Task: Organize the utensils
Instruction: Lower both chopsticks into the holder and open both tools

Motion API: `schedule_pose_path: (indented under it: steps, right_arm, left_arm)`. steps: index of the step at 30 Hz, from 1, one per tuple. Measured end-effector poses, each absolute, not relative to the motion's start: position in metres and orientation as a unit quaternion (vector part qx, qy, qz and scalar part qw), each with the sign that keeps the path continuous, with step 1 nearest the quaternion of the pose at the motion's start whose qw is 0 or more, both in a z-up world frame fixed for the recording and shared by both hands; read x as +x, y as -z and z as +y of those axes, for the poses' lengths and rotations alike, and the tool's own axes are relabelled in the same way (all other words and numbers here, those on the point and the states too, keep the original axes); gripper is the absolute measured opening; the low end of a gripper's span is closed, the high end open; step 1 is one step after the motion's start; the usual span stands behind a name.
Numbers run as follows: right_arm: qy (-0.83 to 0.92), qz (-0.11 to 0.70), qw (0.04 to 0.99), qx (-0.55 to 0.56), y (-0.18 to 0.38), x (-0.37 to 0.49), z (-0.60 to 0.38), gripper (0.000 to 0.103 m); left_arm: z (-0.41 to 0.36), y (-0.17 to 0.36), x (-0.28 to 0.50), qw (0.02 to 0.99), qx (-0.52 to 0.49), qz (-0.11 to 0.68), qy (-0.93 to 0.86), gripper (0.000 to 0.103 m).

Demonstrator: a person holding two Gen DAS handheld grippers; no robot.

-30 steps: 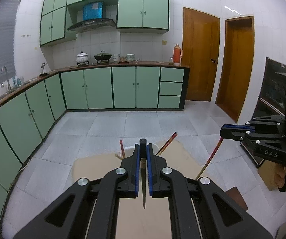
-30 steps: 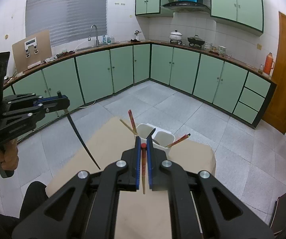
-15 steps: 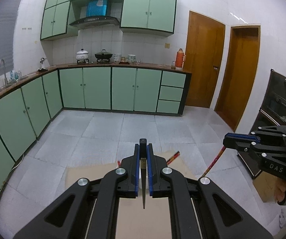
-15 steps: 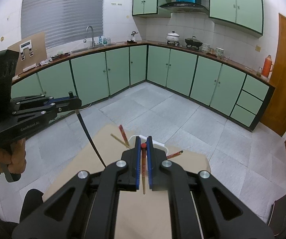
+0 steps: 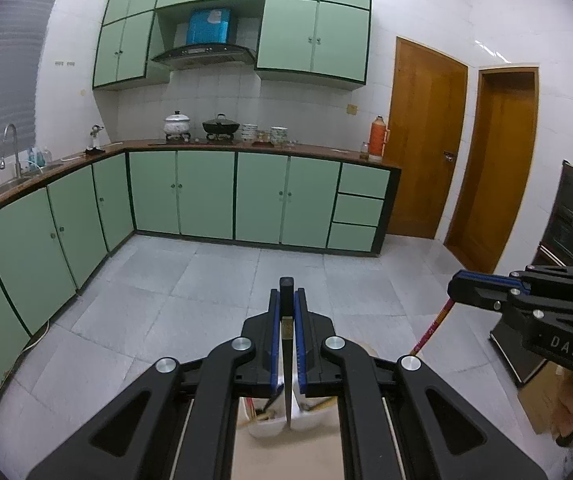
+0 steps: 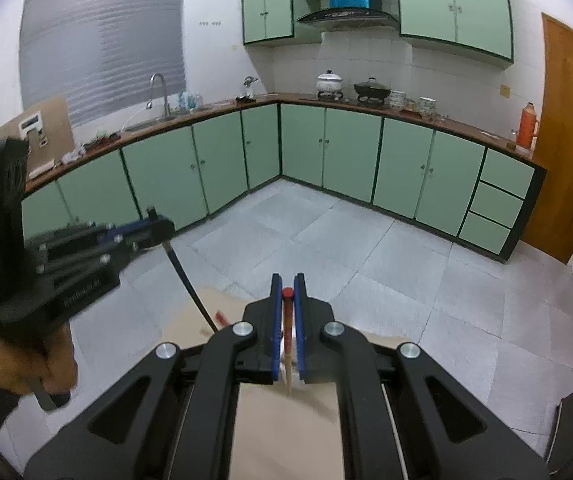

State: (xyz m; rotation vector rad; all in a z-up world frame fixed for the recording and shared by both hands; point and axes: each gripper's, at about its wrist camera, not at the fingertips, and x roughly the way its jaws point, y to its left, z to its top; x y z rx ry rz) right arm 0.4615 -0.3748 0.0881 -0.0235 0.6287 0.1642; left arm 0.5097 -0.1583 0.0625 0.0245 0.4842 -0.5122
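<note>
My left gripper is shut on a black chopstick that hangs down between its fingers, right above a white utensil holder with chopsticks in it. The left gripper and its black chopstick also show in the right wrist view. My right gripper is shut on a red chopstick with a pale lower end, above the tan table. The right gripper and its red chopstick show at right in the left wrist view.
Green kitchen cabinets and a counter with pots run along the far walls. Wooden doors stand at the right. A dark appliance is at the far right. The grey tiled floor lies beyond the table.
Both grippers have risen and tilted up, each still holding its chopstick. The holder now sits under the left gripper's fingers instead of ahead of them.
</note>
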Motion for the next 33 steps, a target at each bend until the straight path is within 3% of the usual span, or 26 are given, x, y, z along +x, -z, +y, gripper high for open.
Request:
schedule_pose_path:
  steps: [20,22,24,28,33]
  right_arm:
    - [-0.031,0.374,0.923,0.084,0.022,0.561,-0.414,0.006]
    - [-0.029,0.392,0.915,0.092,0.037,0.564,-0.416,0.01]
    - [-0.025,0.397,0.913,0.086,0.044,0.563,-0.415,0.014]
    - [-0.027,0.397,0.914,0.081,0.048,0.556,-0.415,0.014]
    - [-0.034,0.371,0.924,0.084,0.038,0.528,-0.418,0.015]
  left_arm:
    - [-0.166,0.051,0.606,0.929,-0.016,0.301,0.215,0.007]
    - [-0.165,0.056,0.609,0.928,-0.012,0.306,0.211,0.016]
    - [-0.161,0.06,0.609,0.929,-0.014,0.308,0.202,0.045]
    - [-0.153,0.055,0.606,0.932,-0.011,0.303,0.2,0.048]
    - [-0.131,0.041,0.579,0.939,-0.008,0.281,0.199,0.071]
